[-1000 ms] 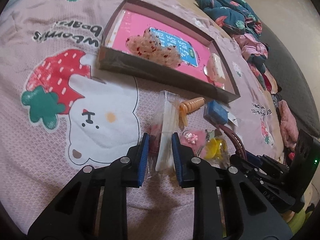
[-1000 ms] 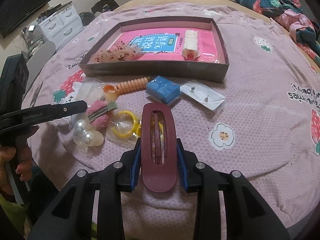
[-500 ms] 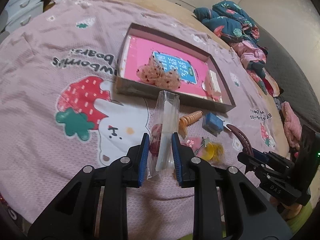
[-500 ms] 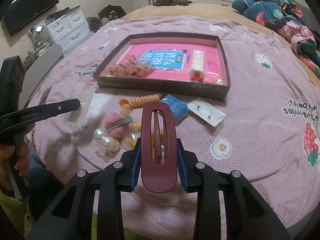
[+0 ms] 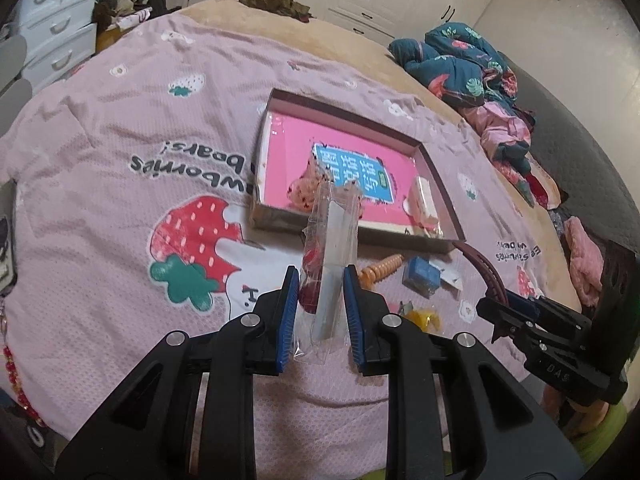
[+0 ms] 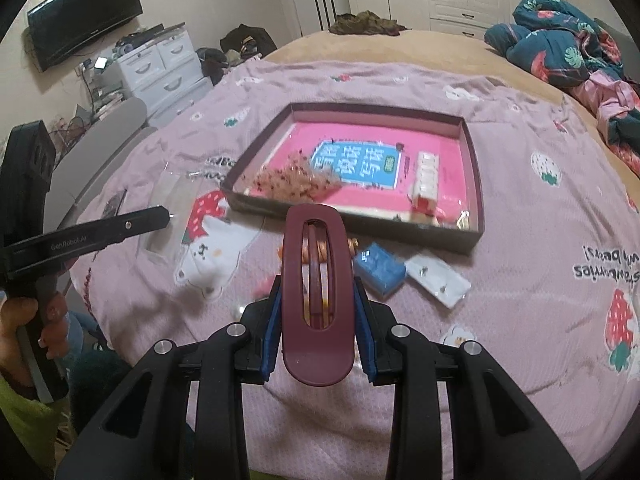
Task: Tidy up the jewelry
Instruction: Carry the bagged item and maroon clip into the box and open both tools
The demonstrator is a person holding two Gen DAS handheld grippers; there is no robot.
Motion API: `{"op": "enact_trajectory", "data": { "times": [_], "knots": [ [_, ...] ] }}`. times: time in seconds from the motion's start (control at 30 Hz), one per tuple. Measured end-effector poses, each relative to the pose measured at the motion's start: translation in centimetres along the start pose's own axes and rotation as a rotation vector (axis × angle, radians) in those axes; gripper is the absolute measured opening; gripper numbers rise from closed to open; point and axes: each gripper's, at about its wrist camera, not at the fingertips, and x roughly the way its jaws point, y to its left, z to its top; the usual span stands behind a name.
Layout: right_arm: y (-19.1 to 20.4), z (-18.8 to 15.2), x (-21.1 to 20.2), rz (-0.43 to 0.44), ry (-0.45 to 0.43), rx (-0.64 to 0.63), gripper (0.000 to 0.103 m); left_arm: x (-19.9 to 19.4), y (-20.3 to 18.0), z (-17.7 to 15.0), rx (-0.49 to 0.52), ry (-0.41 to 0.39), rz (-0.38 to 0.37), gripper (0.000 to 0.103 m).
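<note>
My left gripper (image 5: 321,308) is shut on a clear plastic packet (image 5: 330,256) with a white card and a red item inside, held upright above the bedspread. My right gripper (image 6: 318,320) is shut on a large maroon hair clip (image 6: 318,280), also lifted; the clip shows in the left wrist view (image 5: 482,268). The shallow brown box (image 6: 476,184) with a pink bottom lies ahead and holds a speckled scrunchie (image 6: 296,180) and a cream claw clip (image 6: 426,178). An orange spiral hair tie (image 5: 382,268), a blue box (image 6: 378,266) and an earring card (image 6: 438,280) lie before the box.
The items rest on a pink strawberry-print bedspread (image 5: 120,152). Crumpled clothes (image 6: 568,52) lie at the bed's far right. White drawers (image 6: 160,68) and a wall TV (image 6: 84,12) stand to the left. A beaded strap (image 5: 16,380) hangs at the left edge.
Both grippers have risen and pulled back from the pile with their items, so the box and loose pieces look farther and smaller. The packet has come up off the bedspread.
</note>
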Motion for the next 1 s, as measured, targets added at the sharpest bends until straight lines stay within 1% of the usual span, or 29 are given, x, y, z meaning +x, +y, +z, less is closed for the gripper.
{"op": "enact_trajectory", "data": {
  "times": [0.17,0.4,0.63,0.8,1.0],
  "knots": [
    [-0.4,1.6,-0.5,-0.001,-0.032,0.004,0.031,-0.6,-0.4,1.2,0.005,-0.028,0.0,0.015],
    [-1.6,3.7,-1.5,-0.013,-0.085,0.016,0.031,-0.8,-1.5,2.8,0.023,-0.046,-0.001,0.015],
    [-3.9,5.5,-2.1,-0.036,-0.126,0.046,0.031,0.5,-3.5,4.6,0.062,-0.041,-0.021,0.015],
    [-5.7,6.3,-2.4,-0.066,-0.143,0.07,0.031,1.9,-5.6,5.7,0.1,-0.031,-0.041,0.015],
    [-8.2,7.5,-2.7,-0.106,-0.167,0.1,0.031,3.6,-7.1,7.2,0.126,-0.024,-0.061,0.015]
  ]
}}
